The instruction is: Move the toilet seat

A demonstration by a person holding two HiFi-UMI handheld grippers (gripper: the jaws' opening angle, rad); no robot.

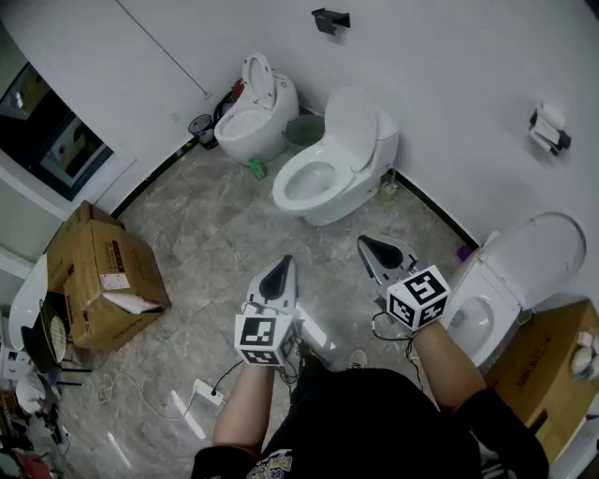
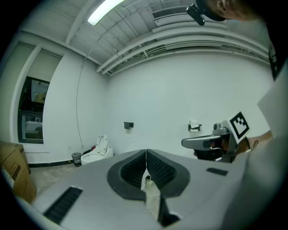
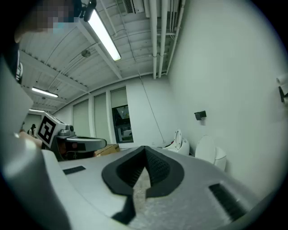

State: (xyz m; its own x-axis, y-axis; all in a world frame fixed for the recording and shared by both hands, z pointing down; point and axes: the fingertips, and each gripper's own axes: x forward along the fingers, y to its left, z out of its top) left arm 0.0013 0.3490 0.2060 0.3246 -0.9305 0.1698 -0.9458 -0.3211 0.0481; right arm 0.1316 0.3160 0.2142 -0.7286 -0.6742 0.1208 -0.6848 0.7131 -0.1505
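Note:
Three white toilets stand along the wall, all with their lids raised. The far one [image 1: 251, 120] is at the back left, the middle one [image 1: 329, 166] lies straight ahead, and the near one [image 1: 510, 281] is at my right. My left gripper [image 1: 283, 266] and right gripper [image 1: 366, 244] hover side by side over the floor, pointing toward the middle toilet and well short of it. Both are shut and hold nothing. The left gripper view shows its jaws [image 2: 146, 153] pressed together, and the right gripper view shows the same [image 3: 145, 151]. No toilet is touched.
An open cardboard box [image 1: 98, 276] sits on the marble floor at the left, another box [image 1: 552, 365] at the lower right. A power strip [image 1: 206, 391] with a cable lies by my feet. A paper holder [image 1: 548, 127] and a black fitting [image 1: 329, 19] hang on the wall.

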